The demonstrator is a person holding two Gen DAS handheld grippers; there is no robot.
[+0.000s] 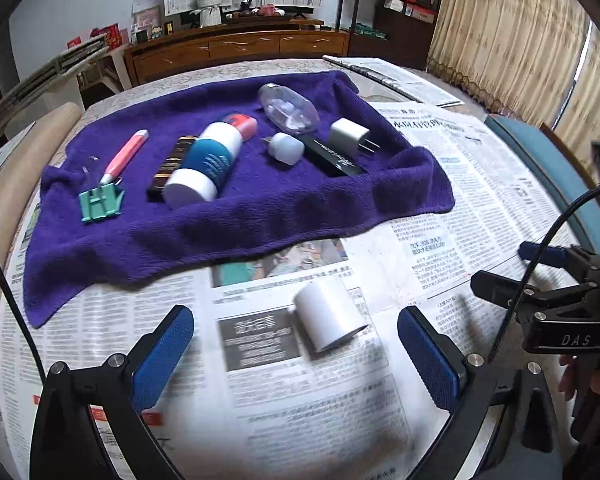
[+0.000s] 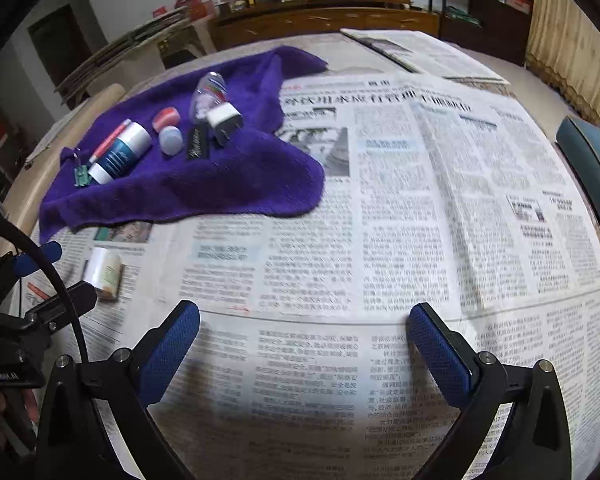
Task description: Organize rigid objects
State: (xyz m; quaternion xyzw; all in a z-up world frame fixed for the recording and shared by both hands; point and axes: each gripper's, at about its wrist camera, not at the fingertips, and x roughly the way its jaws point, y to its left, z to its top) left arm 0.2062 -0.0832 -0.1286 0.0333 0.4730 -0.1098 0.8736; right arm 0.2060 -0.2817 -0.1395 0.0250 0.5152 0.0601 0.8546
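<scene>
A purple towel (image 1: 260,216) lies on the newspaper-covered table and carries several items: a blue-and-white bottle (image 1: 206,164), a pink pen (image 1: 125,155), a green clip (image 1: 100,204), a dark striped bar (image 1: 172,166), a clear bottle (image 1: 288,108), a white plug charger (image 1: 350,134), a small pale cap (image 1: 286,148) and a black box (image 1: 336,158). A small white jar (image 1: 330,318) lies on its side on the newspaper, just ahead of my open left gripper (image 1: 296,354); it also shows in the right wrist view (image 2: 103,274). My right gripper (image 2: 304,354) is open and empty over newspaper.
Newspaper sheets (image 2: 420,200) cover the table. A folded newspaper (image 1: 392,78) lies at the far edge. A teal chair back (image 1: 540,168) stands at the right. The right gripper (image 1: 548,280) shows in the left wrist view at the right. A wooden sideboard (image 1: 236,50) stands behind.
</scene>
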